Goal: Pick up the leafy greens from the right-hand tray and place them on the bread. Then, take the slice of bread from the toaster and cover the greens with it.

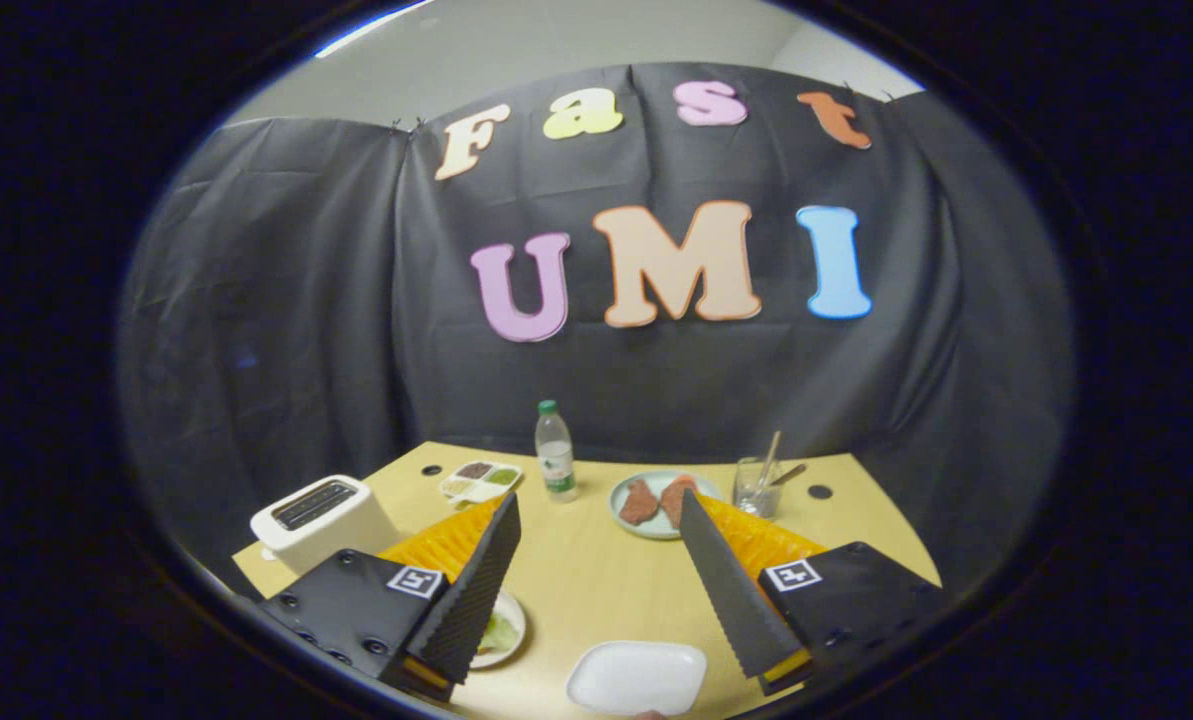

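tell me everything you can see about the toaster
The toaster is a white, boxy, smooth-sided appliance, plastic by the look, standing upright on the wooden table near its far left corner. Two long dark slots run along its top; what they hold is too dark to tell. It sits just beyond one finger of the open hand-held gripper, which is clear of it.
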`<state>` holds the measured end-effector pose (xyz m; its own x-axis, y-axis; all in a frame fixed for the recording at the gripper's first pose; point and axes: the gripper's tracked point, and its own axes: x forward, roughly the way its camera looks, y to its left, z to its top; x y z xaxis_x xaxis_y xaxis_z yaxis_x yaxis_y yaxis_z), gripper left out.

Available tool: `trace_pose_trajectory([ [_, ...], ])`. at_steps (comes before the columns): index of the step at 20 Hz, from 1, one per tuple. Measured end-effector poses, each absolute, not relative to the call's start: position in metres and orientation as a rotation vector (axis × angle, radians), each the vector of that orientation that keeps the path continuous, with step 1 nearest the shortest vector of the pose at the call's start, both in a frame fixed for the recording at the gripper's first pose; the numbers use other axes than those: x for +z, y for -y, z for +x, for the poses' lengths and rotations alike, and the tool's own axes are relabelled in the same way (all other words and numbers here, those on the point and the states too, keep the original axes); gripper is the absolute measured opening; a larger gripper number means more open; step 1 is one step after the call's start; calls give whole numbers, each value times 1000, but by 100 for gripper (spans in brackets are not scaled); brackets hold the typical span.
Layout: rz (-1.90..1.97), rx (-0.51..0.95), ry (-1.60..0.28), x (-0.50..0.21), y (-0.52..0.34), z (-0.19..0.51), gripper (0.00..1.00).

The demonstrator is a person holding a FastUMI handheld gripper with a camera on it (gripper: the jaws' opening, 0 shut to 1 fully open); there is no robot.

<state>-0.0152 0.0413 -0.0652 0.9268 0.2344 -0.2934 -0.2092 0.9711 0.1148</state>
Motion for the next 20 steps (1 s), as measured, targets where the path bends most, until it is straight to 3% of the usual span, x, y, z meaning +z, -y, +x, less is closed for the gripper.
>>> trace_pose_trajectory([
  [8, 48, 68, -157, -31, 16, -4, 100],
  [20, 89, 36, -107, -14, 30, 9, 100],
])
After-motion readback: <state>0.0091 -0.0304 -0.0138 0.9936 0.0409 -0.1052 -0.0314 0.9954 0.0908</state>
